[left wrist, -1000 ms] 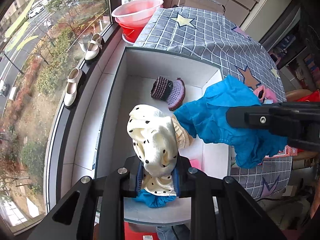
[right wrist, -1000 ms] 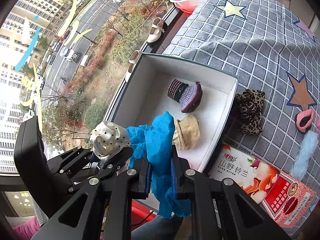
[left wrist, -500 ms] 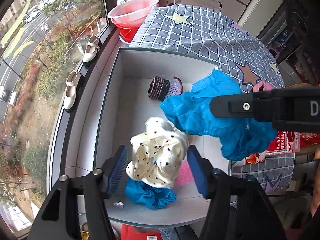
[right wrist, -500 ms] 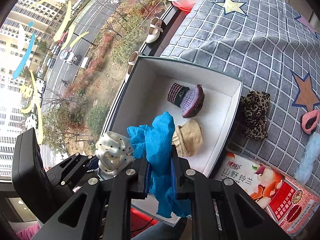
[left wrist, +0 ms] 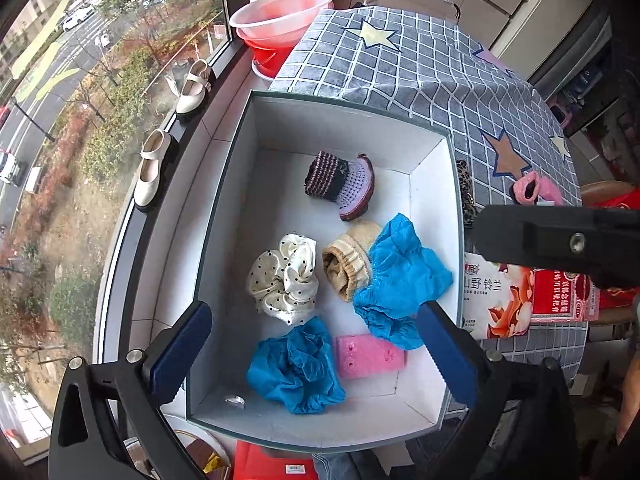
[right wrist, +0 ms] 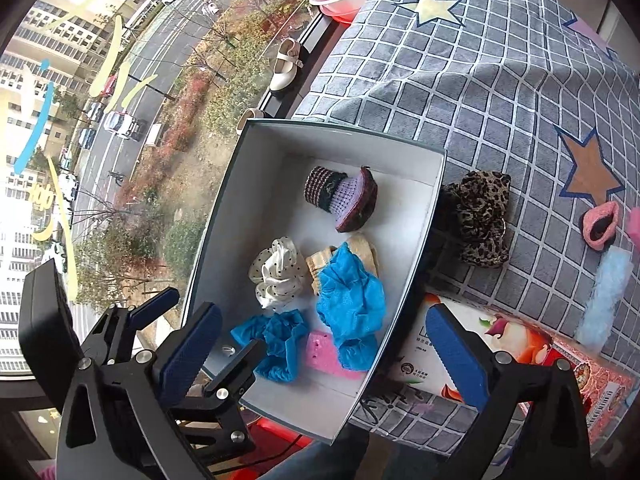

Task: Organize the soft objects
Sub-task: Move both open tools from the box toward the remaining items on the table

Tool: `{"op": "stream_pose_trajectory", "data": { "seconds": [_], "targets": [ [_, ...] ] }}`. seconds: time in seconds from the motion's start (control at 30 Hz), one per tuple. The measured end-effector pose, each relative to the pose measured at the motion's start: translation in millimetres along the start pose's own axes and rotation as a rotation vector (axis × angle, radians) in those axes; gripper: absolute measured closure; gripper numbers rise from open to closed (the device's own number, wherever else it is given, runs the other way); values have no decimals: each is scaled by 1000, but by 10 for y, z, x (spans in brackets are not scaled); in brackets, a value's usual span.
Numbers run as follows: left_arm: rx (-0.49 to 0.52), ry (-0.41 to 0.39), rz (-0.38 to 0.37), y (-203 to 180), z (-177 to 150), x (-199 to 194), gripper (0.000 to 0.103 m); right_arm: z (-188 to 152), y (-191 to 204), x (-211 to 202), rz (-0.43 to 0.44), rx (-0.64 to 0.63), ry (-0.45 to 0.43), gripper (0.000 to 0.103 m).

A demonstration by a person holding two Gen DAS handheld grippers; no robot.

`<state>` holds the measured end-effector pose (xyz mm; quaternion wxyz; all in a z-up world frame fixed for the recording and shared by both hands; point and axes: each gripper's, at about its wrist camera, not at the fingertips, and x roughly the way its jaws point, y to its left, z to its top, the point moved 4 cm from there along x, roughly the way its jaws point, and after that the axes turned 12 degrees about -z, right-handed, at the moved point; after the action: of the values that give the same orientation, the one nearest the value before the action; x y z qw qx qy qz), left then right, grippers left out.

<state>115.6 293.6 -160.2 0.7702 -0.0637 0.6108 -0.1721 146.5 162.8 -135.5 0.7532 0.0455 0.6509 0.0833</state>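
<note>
A white box (left wrist: 232,200) stands at the table's window edge. On its floor lie a cream polka-dot scrunchie (left wrist: 286,276), a blue shoe cover (left wrist: 400,284) draped over a beige sock (left wrist: 346,264), a second blue shoe cover (left wrist: 296,364), a pink sponge (left wrist: 368,356) and a purple knitted bootie (left wrist: 344,184). My left gripper (left wrist: 314,308) hangs above the box's near end, its jaws opening, nothing touching the pads. My right gripper (right wrist: 324,314) hovers over the box's right side, jaws also opening, with the blue shoe cover (right wrist: 352,300) lying free below.
On the checked tablecloth right of the box lie a leopard scrunchie (right wrist: 480,216), a pink knitted bootie (right wrist: 600,224), a light-blue fluffy strip (right wrist: 604,296) and a printed carton (right wrist: 520,360). Pink basins (left wrist: 284,12) and white shoes (left wrist: 152,168) sit along the window sill.
Both grippers went from shut to wide open. The polka-dot scrunchie dropped from the left one and the blue shoe cover from the right one; both now lie in the box.
</note>
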Motion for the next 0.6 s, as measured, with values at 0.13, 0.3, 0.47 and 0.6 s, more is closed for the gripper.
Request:
{"op": "stream_pose_trajectory", "data": {
  "seconds": [0.13,0.3,0.47,0.6],
  "targets": [
    [28,11,-44,-175,45,-104,1,-5,-117,-143,13,23,-18,0],
    [110,4,-61,-529,203,-233,1,14,-444,-457,52,108,-51,0],
    [215,15,-70,-971,388,-208,1,-53,-934,-772,27,179,-92,0],
    [289,50,-68,-1322,482,-49,0,-181,-1470,-941,2,278,-93,0]
  ]
}}
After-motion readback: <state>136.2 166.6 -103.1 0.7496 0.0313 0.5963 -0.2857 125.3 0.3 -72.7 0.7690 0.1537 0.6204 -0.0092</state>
